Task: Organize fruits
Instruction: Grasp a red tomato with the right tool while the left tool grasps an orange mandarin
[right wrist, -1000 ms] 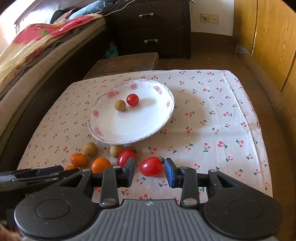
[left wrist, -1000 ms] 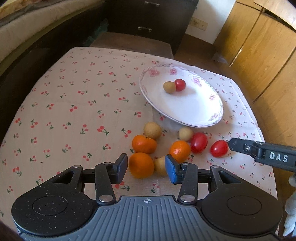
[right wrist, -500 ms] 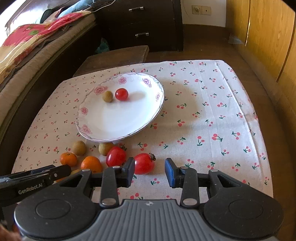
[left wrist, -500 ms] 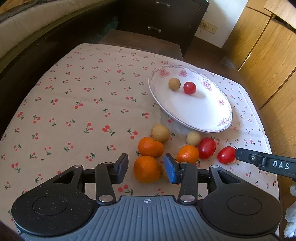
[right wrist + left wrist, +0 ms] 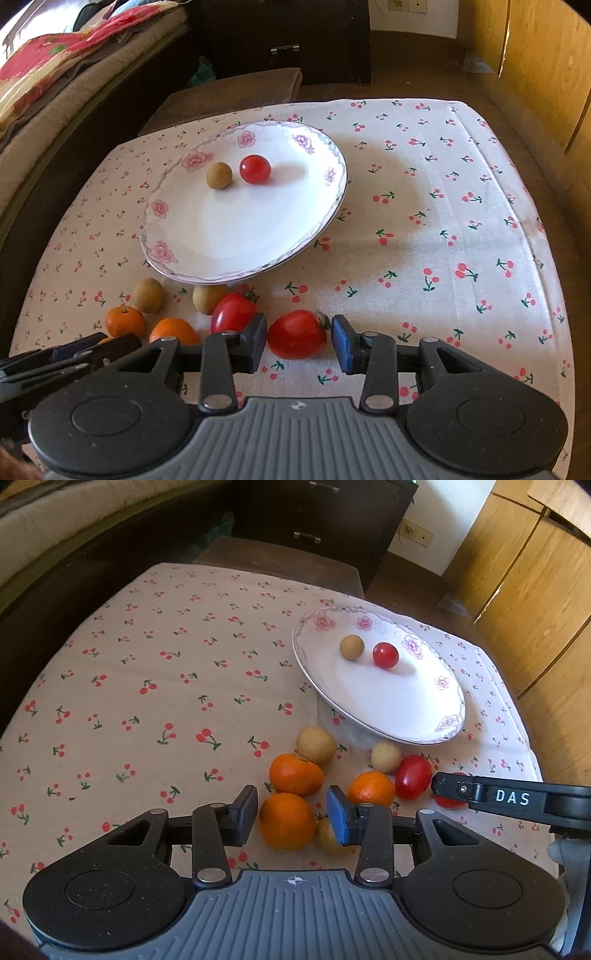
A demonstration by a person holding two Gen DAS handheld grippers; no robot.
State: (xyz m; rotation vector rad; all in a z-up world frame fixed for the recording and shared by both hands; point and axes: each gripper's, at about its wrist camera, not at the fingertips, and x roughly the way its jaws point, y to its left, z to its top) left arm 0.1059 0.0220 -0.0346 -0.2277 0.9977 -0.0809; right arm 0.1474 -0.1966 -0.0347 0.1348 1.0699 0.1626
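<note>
— Fruits, where do they lie, seen from your left wrist?

— Most sit loose on the cherry-print tablecloth (image 5: 155, 686), near its close edge and just in front of the flowered plate (image 5: 424, 716). My left gripper (image 5: 291, 818) has its jaws spread, with the nearest orange (image 5: 287, 821) between them; the pads flank it without pressing. A pale longan (image 5: 325, 836) is tucked just beside that orange, partly behind my blue pad. Two more oranges (image 5: 295, 775) and two longans lie further in, and a red tomato (image 5: 413, 777) sits just beside my other gripper's finger at the right edge of the view.

— And on the plate?

— One longan (image 5: 351, 647) and one cherry tomato (image 5: 385, 655), side by side near its far rim.

— Now the right wrist.

— My right gripper (image 5: 298, 343) is opening its jaws. A big tomato (image 5: 297, 334) lies on the cloth between them: the dark pad looks to be touching it, the blue pad stands clear. A second tomato (image 5: 232, 312) is just behind the dark pad. The plate (image 5: 236, 236) stands towards the cloth's far left corner, holding the same two fruits.
</note>
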